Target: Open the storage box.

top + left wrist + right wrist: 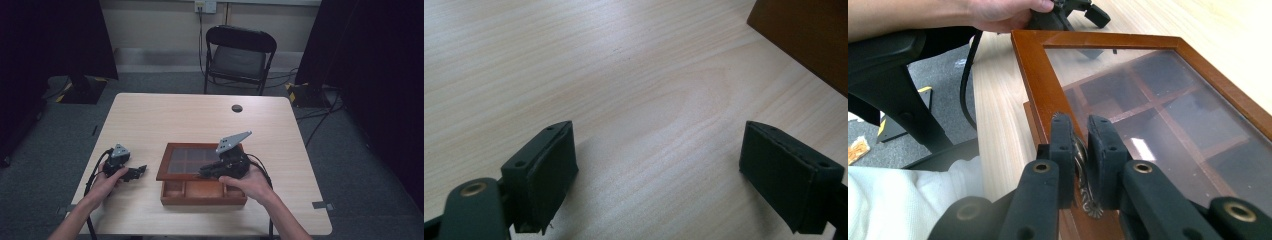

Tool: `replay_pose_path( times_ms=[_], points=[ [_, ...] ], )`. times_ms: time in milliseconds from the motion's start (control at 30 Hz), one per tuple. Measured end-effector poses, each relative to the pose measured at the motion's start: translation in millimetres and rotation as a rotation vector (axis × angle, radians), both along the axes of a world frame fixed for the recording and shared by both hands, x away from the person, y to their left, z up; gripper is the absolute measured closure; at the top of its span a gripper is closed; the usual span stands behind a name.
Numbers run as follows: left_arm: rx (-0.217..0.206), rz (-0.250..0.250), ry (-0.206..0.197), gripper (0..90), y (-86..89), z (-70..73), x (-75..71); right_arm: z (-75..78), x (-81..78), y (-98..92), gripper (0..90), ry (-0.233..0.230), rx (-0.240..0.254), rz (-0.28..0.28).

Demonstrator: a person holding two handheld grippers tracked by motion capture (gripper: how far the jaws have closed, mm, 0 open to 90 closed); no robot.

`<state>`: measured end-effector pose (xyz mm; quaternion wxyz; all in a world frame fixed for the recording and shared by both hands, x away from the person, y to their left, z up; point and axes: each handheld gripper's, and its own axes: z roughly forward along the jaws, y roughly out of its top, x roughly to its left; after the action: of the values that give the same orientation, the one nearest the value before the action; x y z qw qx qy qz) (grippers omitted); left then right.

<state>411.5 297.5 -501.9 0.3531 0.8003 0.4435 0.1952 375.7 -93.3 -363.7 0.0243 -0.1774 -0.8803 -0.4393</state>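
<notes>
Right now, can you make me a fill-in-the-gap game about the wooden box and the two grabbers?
1. The right gripper pinches the metal clasp on the box's ____.
2. The lid has a ____ pane, so the compartments show through.
3. The left gripper rests on the table with its jaws ____.
4. Beyond the table stands a black ____.

Missing words: lid; glass; open; chair

Black folding chair (240, 56) behind a light wooden table (170, 115), grey carpet (150, 82), dark curtains (60, 35)
</notes>
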Motion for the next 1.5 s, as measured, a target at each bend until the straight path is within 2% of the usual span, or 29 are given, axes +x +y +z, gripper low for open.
replay_pose_path(
  times_ms=[1500],
  points=[
    [-0.003,0.001,-0.003,14.4,-0.2,-0.2,0.1,26.9,17.1,0.6,82.1,-0.002,0.004,-0.015]
  ],
)
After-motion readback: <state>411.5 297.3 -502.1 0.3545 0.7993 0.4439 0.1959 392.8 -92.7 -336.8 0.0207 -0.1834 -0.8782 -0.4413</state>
